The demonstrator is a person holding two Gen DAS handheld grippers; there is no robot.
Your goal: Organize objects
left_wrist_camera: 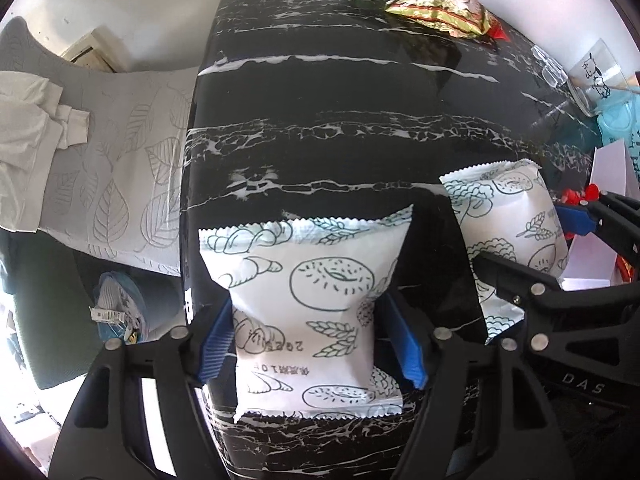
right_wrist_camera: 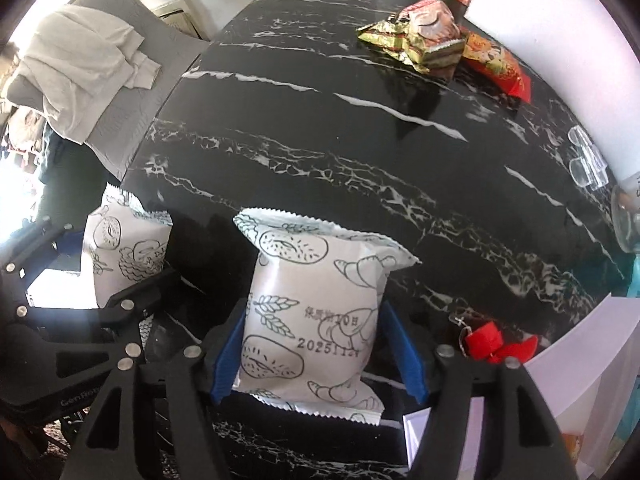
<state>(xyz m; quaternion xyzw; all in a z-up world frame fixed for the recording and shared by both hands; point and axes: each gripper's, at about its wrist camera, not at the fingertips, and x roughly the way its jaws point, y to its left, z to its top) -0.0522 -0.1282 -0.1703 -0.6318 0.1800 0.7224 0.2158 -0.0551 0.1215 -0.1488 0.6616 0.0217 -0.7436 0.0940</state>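
Note:
Each gripper is shut on a white bread packet printed with dark pastry drawings, held over the black marble table (left_wrist_camera: pixel 360 100). My left gripper (left_wrist_camera: pixel 310 344) pinches one packet (left_wrist_camera: pixel 304 304) between its blue pads. My right gripper (right_wrist_camera: pixel 316 356) pinches the other packet (right_wrist_camera: pixel 316 300), which shows a printed date. In the left wrist view the right-hand packet (left_wrist_camera: pixel 516 228) and its gripper sit to the right. In the right wrist view the left-hand packet (right_wrist_camera: pixel 120 256) sits to the left.
Red-and-gold snack bags (left_wrist_camera: pixel 444 4) (right_wrist_camera: pixel 424 36) lie at the table's far side. Clear plastic cups (right_wrist_camera: pixel 586 160) and a glass (left_wrist_camera: pixel 596 76) stand at the right. A red ornament (right_wrist_camera: pixel 500 344) and white paper (right_wrist_camera: pixel 580 360) lie near right. A grey bed with cloth (left_wrist_camera: pixel 40 120) is left.

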